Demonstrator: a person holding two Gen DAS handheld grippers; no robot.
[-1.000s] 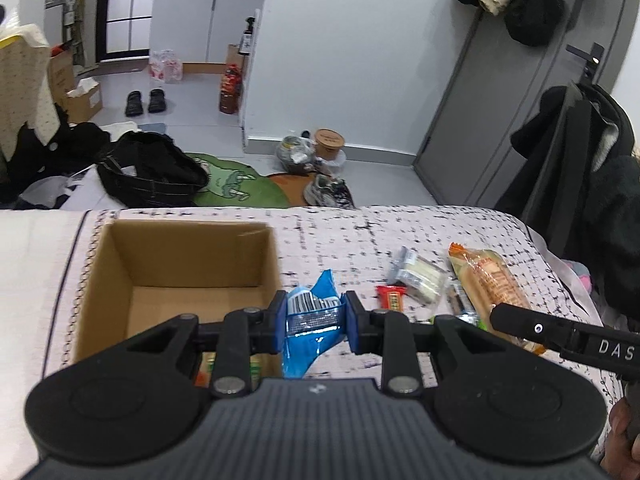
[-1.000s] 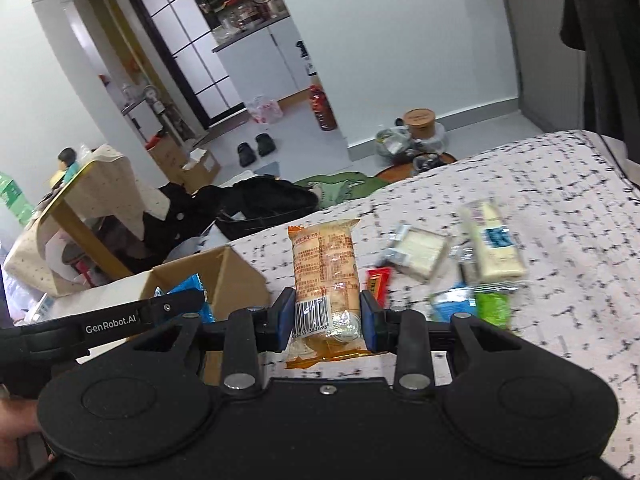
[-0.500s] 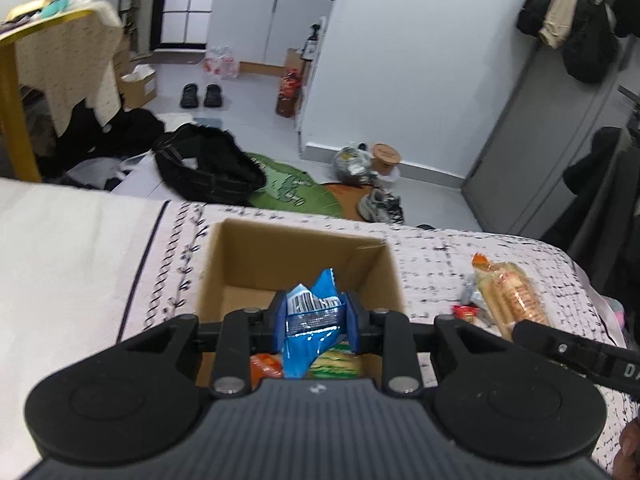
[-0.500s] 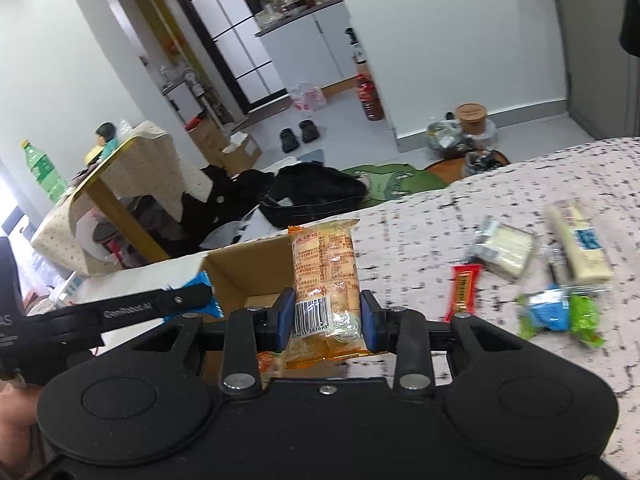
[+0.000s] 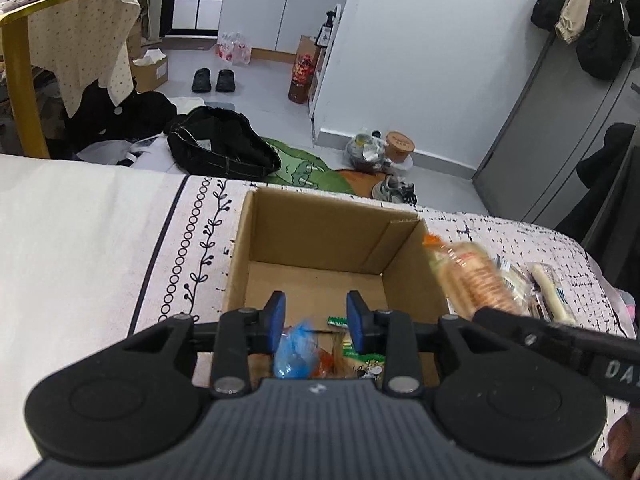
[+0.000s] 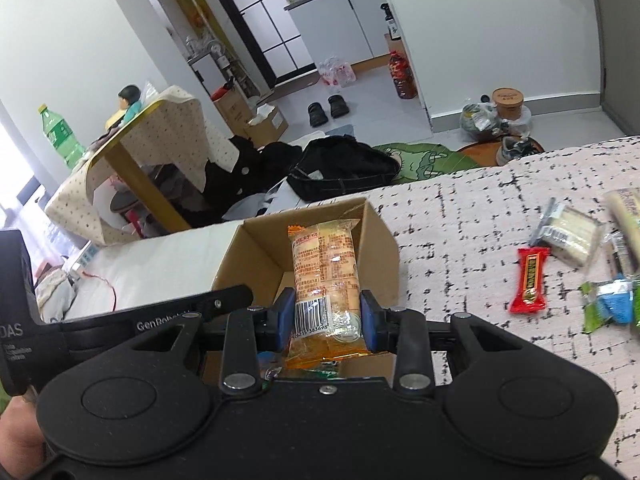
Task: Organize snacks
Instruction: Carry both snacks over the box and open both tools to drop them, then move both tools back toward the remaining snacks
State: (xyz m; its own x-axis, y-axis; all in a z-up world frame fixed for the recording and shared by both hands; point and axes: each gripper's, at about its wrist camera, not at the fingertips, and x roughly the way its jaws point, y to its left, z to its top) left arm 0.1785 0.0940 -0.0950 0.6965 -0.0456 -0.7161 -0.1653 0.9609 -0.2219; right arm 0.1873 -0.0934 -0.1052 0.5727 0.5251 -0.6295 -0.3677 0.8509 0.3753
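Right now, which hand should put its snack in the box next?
Probably the right. Its tongs grip the orange packet just above the box. The left tongs are opening, with the blue packet already dropping into the box.

The cardboard box (image 5: 332, 256) is looked down on closely from both wrist views, left-side and right-side, and shared.
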